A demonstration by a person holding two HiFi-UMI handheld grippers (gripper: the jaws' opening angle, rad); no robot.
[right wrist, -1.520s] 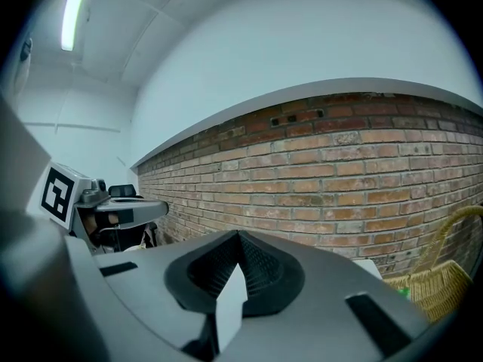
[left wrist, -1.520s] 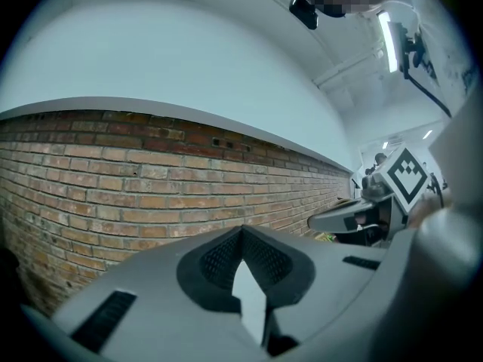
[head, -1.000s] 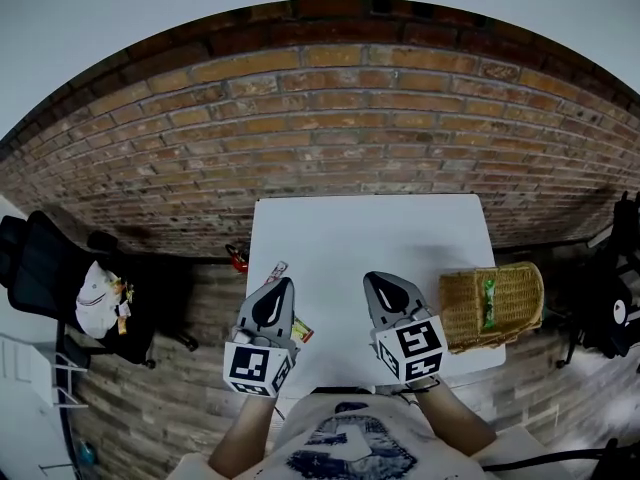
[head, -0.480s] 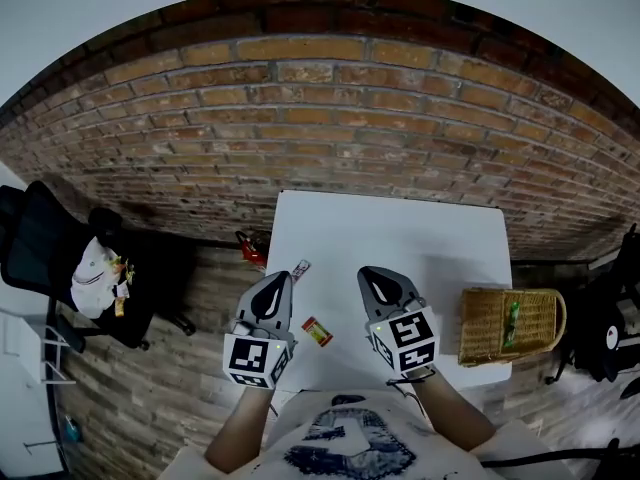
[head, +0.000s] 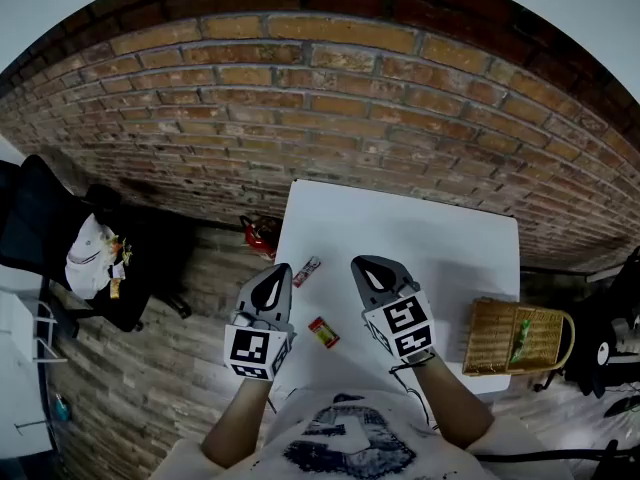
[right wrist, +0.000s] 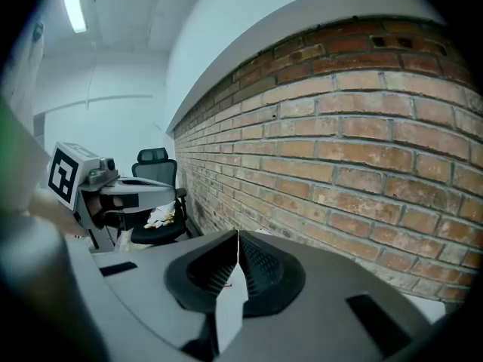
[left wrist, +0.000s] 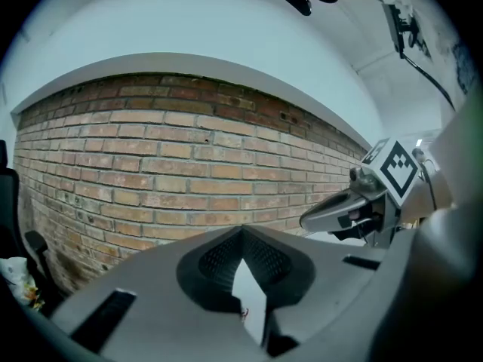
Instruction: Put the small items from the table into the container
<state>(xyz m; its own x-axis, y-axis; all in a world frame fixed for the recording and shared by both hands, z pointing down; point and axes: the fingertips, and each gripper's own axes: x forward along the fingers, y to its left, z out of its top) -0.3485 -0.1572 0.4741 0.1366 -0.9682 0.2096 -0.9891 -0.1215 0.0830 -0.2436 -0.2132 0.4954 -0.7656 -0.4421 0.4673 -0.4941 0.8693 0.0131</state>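
Observation:
A small red and yellow packet (head: 323,332) lies on the white table (head: 420,238), near its front left, between my two grippers. A second small packet (head: 306,271) rests at the table's left edge, just right of the left gripper (head: 277,272). The left gripper's jaws meet at the tips with nothing in them (left wrist: 241,234). My right gripper (head: 366,267) hovers over the table's front middle, shut and empty (right wrist: 237,238). The wicker basket (head: 492,340) stands at the table's right front corner with a green item (head: 520,339) inside.
A brick wall (head: 330,108) runs behind the table. On the floor at the left, a black office chair (head: 50,258) holds a white bundle, and a red object (head: 260,234) lies beside the table's left edge.
Both grippers have shifted left and lower over the table, away from the basket. The red and yellow packet, earlier beside the left gripper, now lies in the open between the two.

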